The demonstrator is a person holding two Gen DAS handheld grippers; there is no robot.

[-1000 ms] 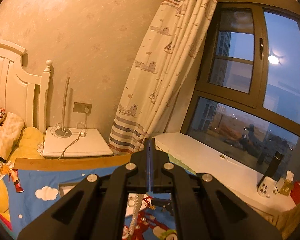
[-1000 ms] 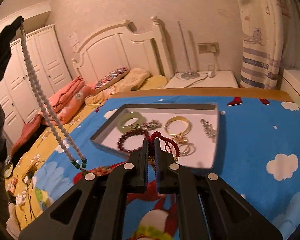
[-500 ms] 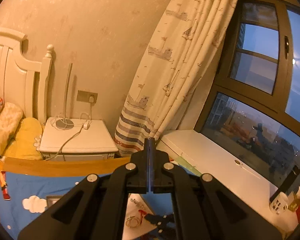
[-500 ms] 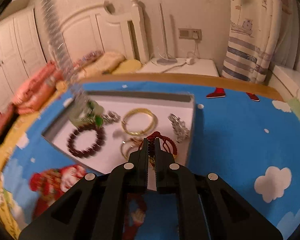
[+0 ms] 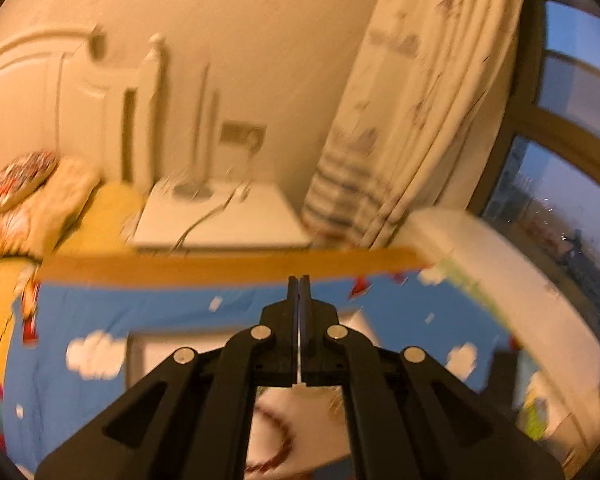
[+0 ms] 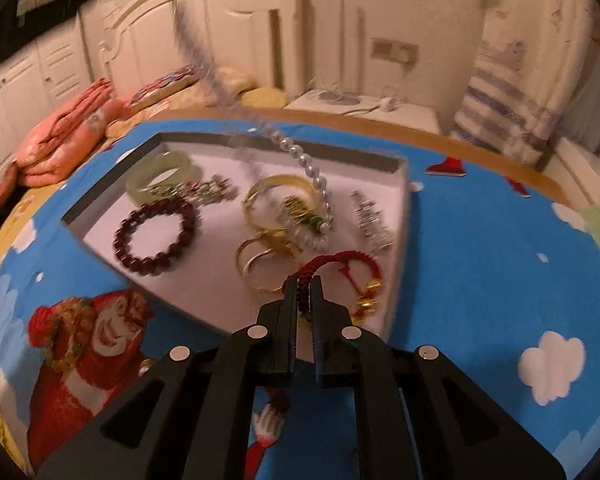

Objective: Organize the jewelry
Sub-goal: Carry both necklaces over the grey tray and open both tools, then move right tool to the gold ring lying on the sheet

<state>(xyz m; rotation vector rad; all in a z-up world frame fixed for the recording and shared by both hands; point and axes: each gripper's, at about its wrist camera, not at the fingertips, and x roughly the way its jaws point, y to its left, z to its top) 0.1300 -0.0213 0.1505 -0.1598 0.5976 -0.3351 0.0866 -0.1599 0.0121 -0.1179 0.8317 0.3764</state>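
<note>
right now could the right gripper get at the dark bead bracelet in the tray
Probably not yet: the right gripper is shut on the red cord bracelet. The dark bead bracelet lies uncovered in the tray, left of the fingers, so the way looks free once the cord is let go.

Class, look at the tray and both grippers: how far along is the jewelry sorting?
Mostly done: the green bangle, dark bead bracelet and gold bangles lie in the tray. In hand: the right gripper pinches the red cord bracelet over the tray, and a pearl necklace hangs into it from above. Left: releasing both. The left gripper is shut; its hold is unclear.
</note>
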